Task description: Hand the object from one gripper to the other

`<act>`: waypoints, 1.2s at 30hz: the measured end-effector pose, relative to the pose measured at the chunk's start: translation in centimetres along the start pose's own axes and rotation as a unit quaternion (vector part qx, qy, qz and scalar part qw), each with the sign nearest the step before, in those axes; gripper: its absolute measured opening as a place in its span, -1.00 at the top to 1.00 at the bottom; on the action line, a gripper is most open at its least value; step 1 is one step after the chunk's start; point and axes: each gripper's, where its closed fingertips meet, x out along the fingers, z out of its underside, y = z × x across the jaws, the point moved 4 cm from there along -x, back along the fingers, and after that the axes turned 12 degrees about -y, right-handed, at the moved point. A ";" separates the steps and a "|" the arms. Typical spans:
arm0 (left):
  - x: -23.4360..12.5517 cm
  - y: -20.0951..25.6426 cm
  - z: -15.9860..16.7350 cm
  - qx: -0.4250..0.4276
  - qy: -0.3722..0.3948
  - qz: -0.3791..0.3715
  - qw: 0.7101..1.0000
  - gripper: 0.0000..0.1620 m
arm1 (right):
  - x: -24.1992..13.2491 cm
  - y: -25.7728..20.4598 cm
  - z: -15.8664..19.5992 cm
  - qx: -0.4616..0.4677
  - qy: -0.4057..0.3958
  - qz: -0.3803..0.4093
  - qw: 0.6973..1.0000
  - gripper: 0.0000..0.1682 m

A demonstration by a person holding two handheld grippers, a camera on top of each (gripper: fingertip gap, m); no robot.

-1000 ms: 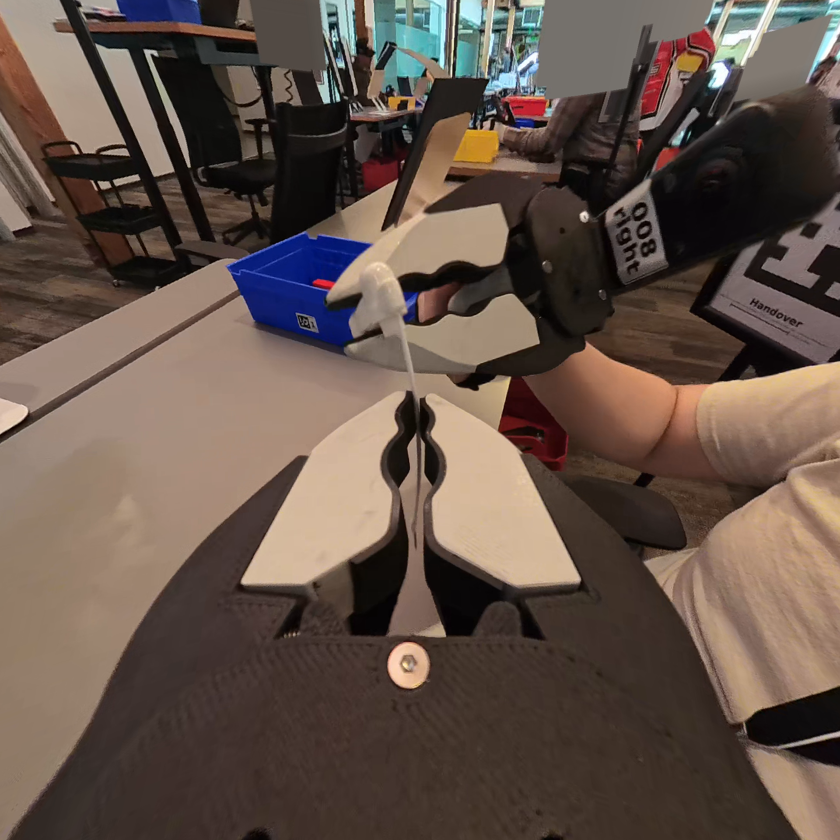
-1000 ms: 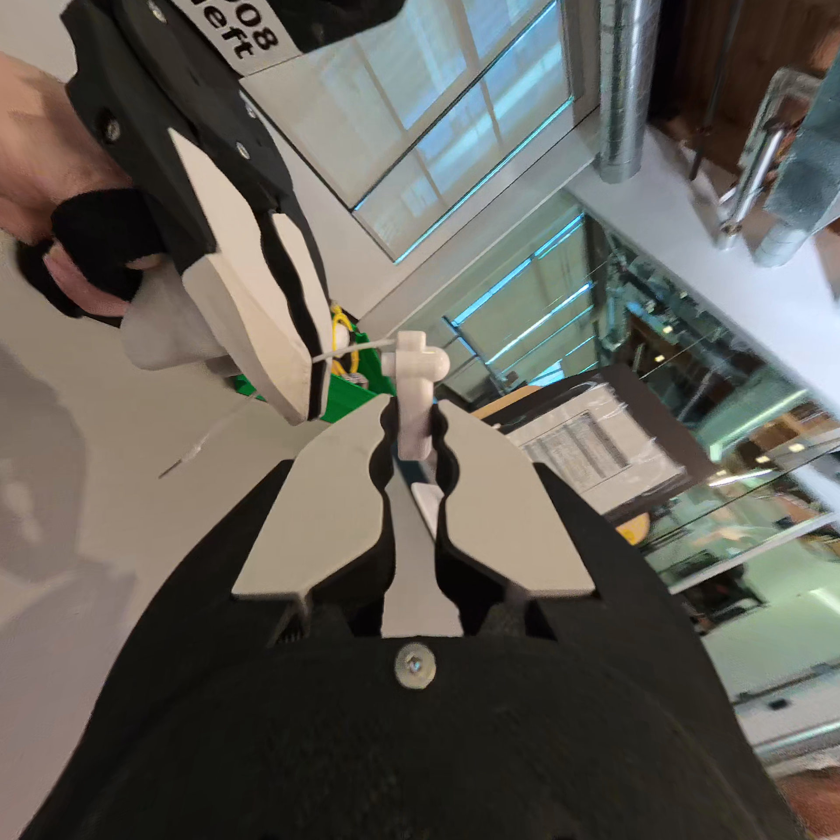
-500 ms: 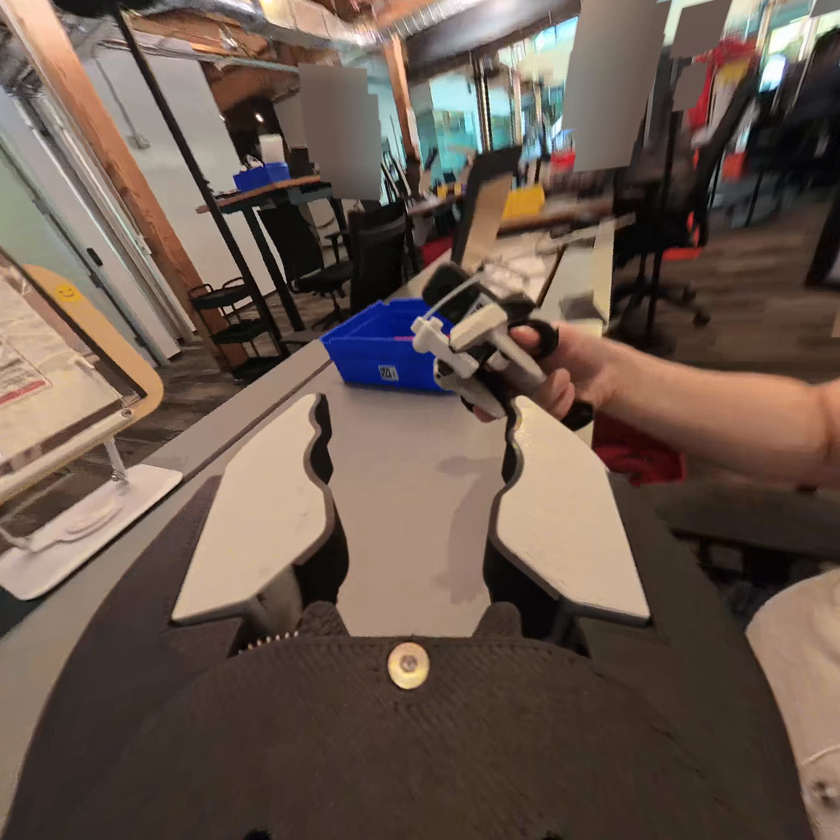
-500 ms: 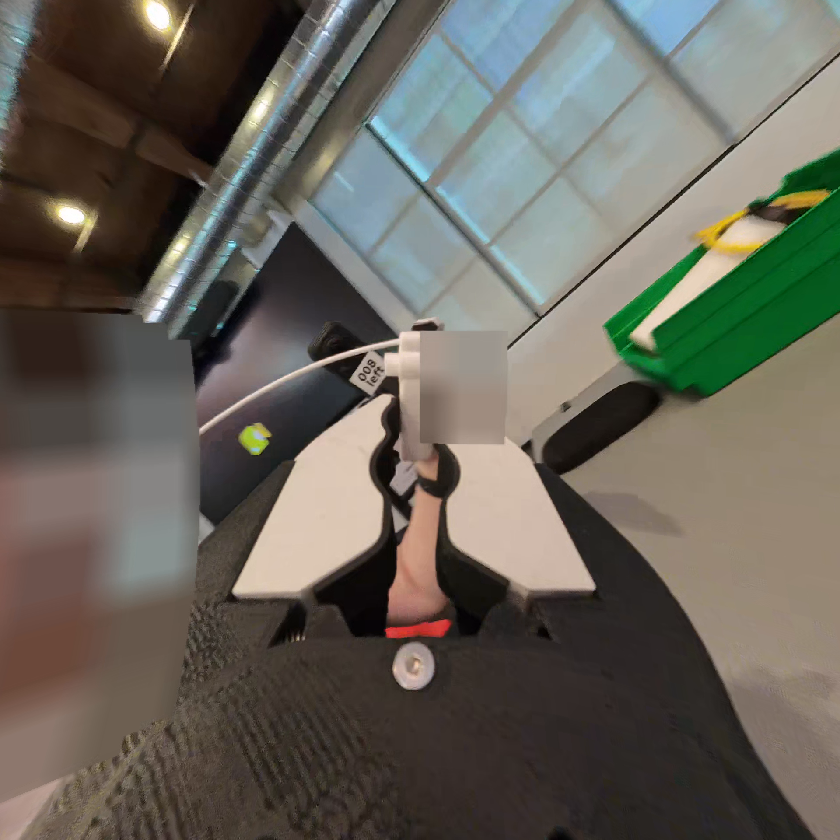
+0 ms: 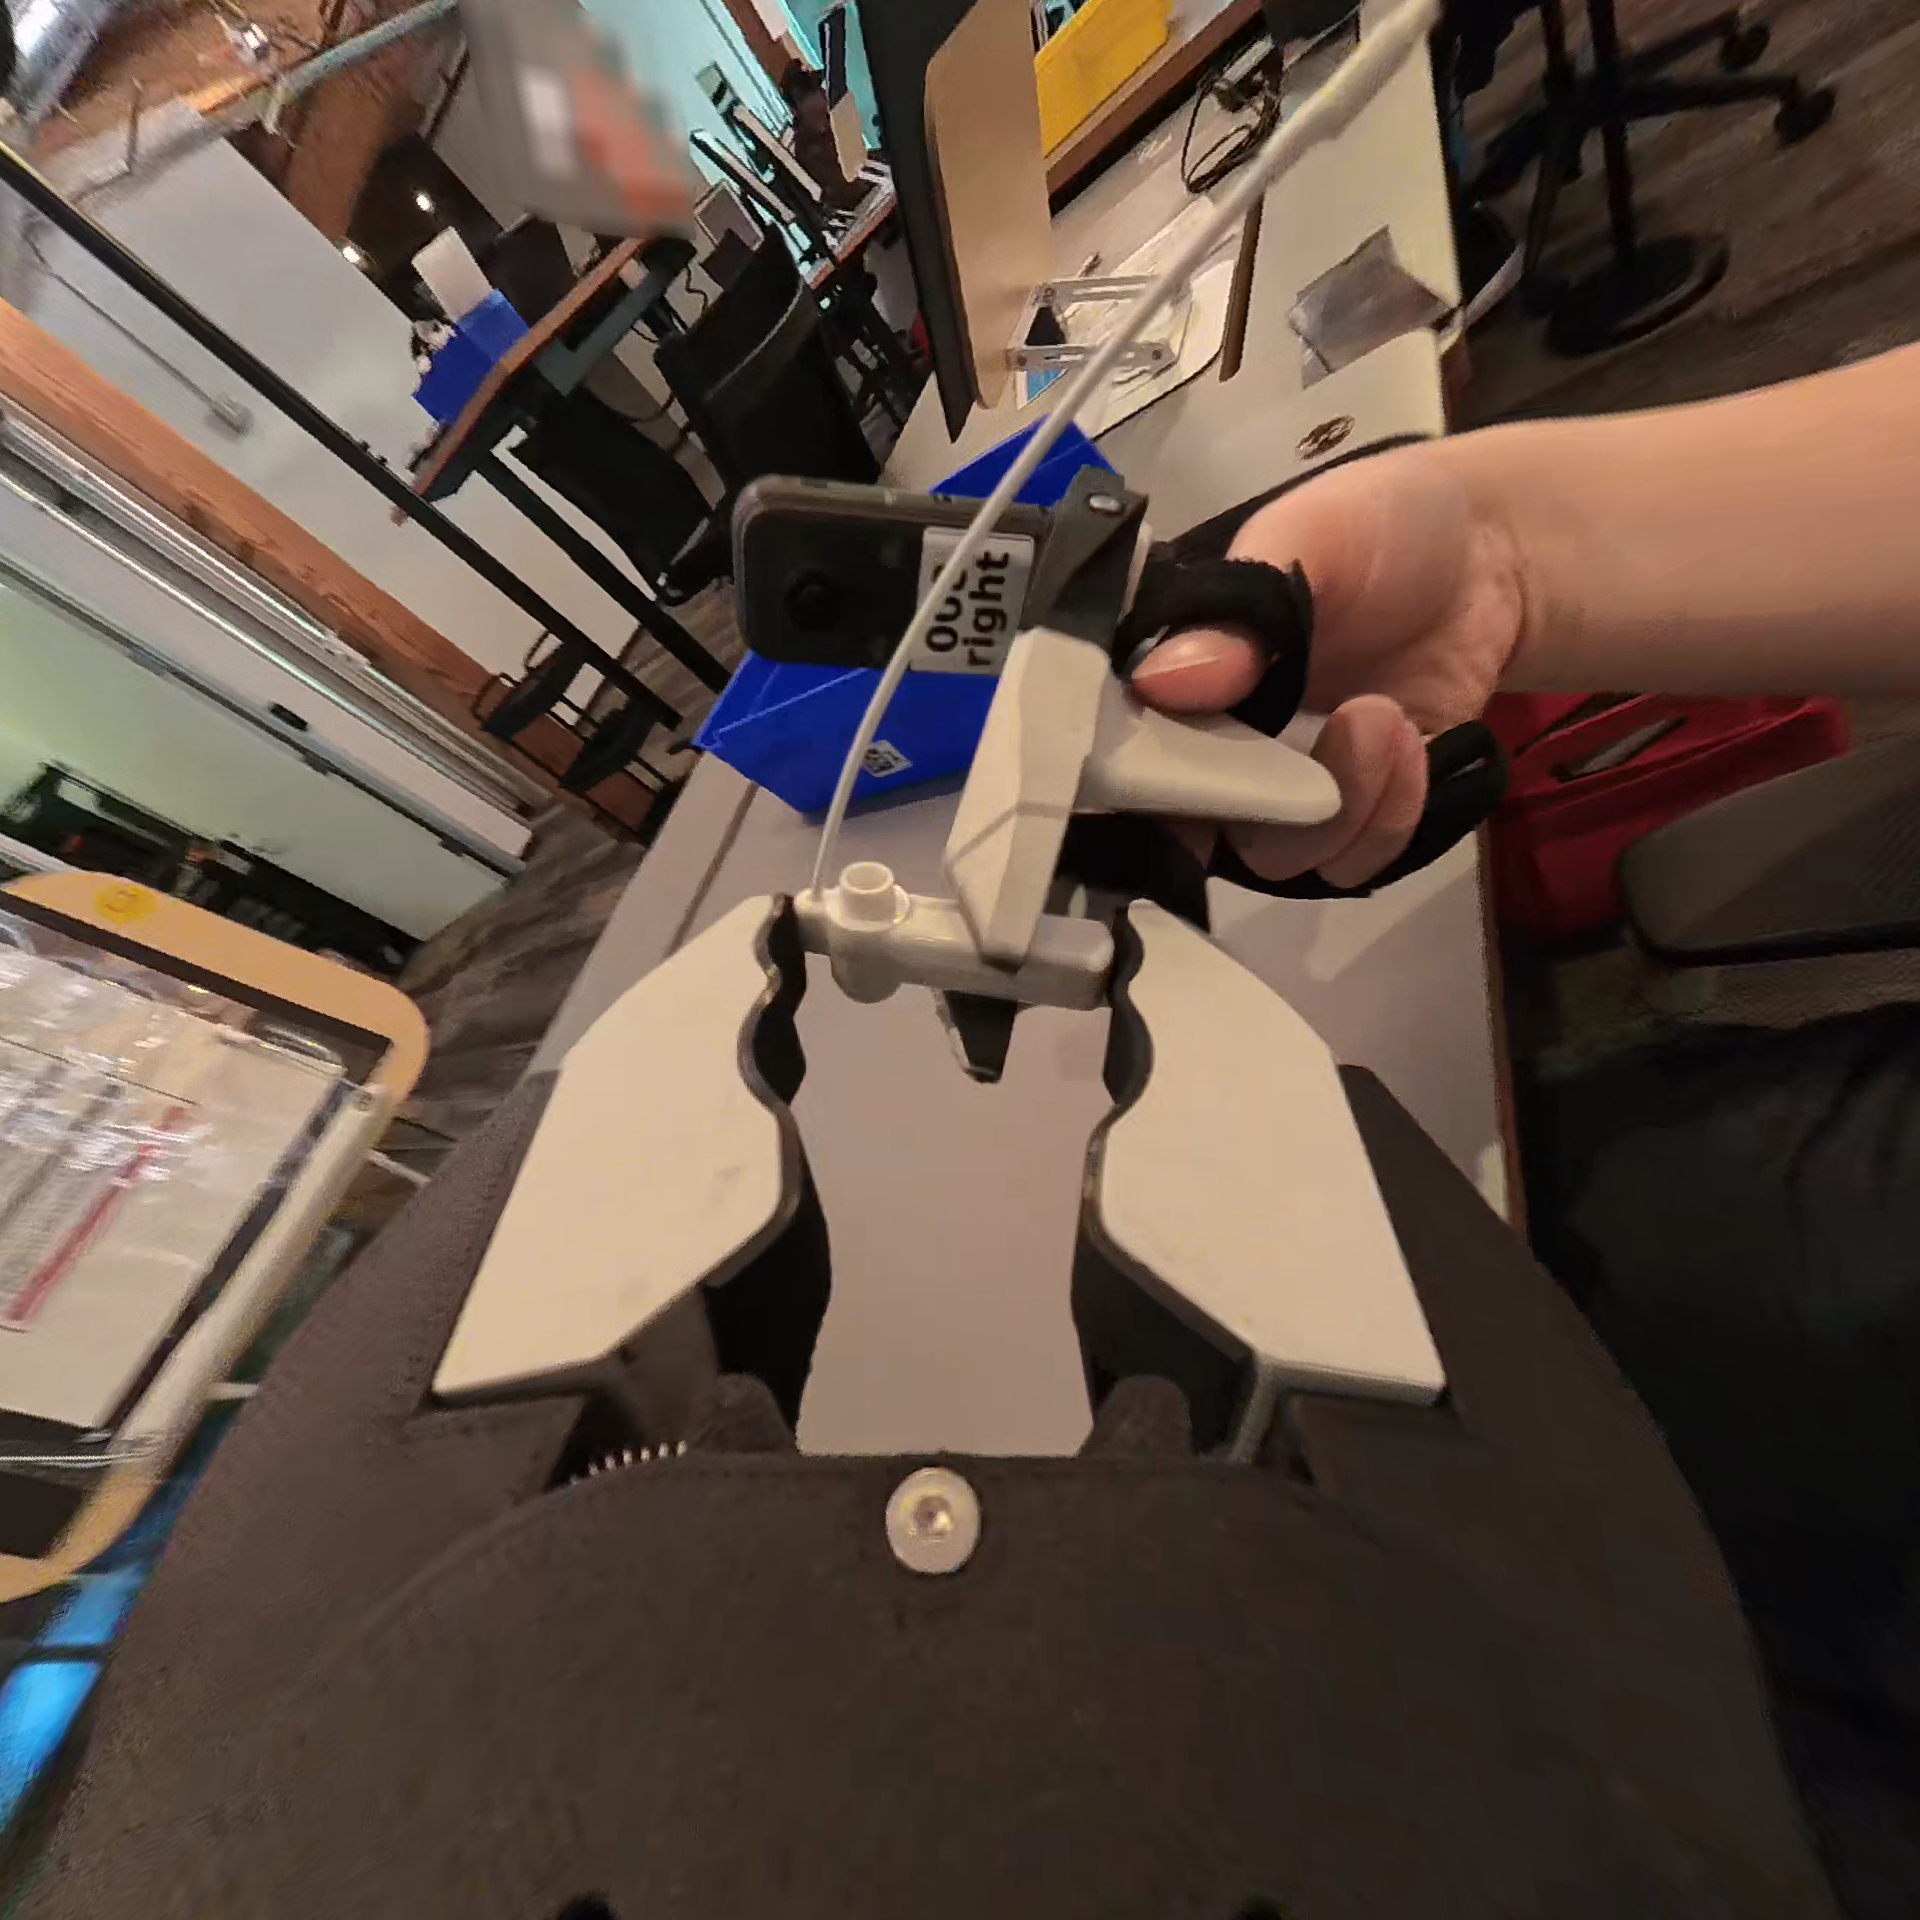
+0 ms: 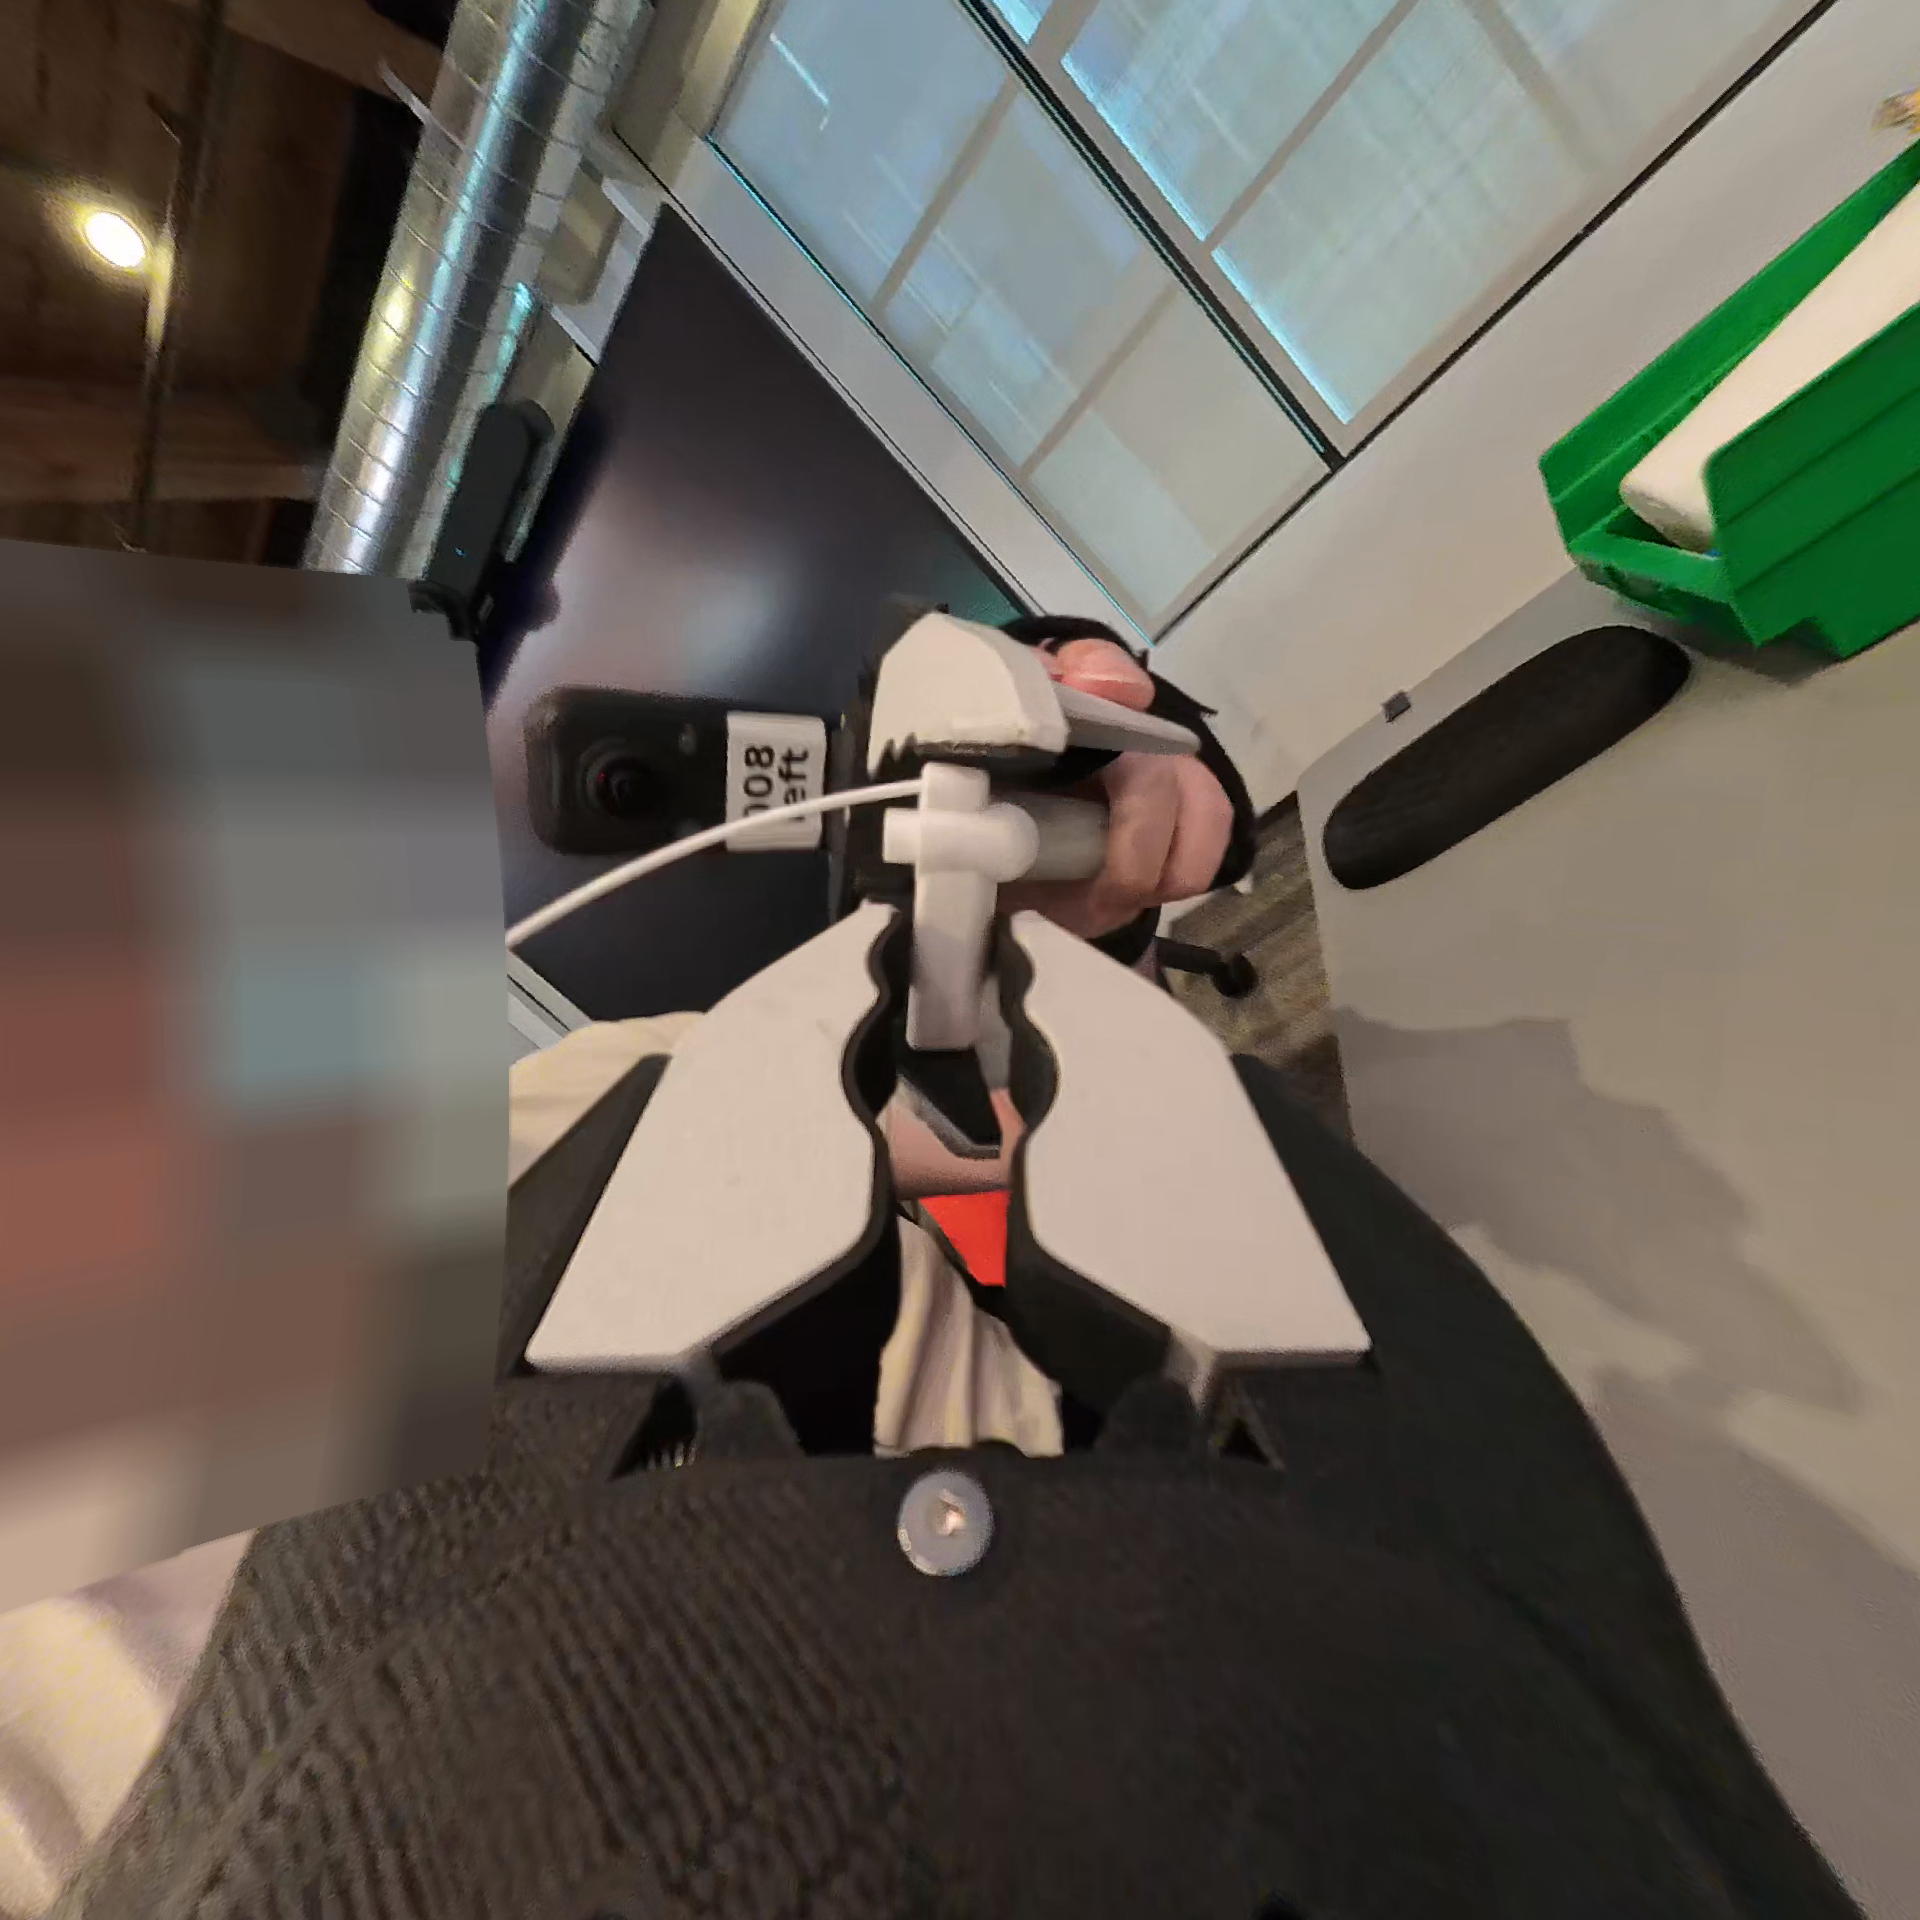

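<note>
My right tongs (image 6: 951,997) grip the white tie (image 6: 951,842) by its tab, above the bench (image 5: 935,1195). My left tongs (image 5: 951,961) gape wide, tips either side of the tie's head, holding nothing. I judge the return pass unfinished: the left must close, then the right let go.

A blue bin (image 5: 831,727) sits on the grey worktop (image 5: 935,1195); a green bin (image 6: 1766,499) holds something white; office chairs stand beyond.

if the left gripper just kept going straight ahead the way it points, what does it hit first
Probably the white plastic connector held by the right gripper, spanning the open left gripper tips; depth is unclear.
</note>
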 end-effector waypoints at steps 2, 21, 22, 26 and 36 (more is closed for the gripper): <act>-0.4 -0.3 0.0 -0.059 0.015 0.028 0.998 0.31 | -0.8 0.0 0.3 -0.028 -0.017 0.030 0.999 0.63; -1.3 0.5 0.4 -0.430 0.051 0.363 0.825 0.29 | 1.8 -2.7 1.2 -0.726 -0.106 0.456 0.505 0.83; -1.1 0.0 0.9 -0.426 0.033 0.341 0.837 0.23 | 1.1 -2.2 0.8 -0.703 -0.108 0.473 0.520 0.83; -1.1 -6.2 5.9 -0.371 -0.113 -0.011 0.922 0.24 | -5.1 -0.3 -1.4 -0.587 -0.053 0.556 0.586 0.83; -4.1 -11.2 10.7 -0.294 -0.273 -0.353 0.845 0.18 | -17.2 -1.3 -2.2 -0.460 -0.066 0.717 0.519 0.83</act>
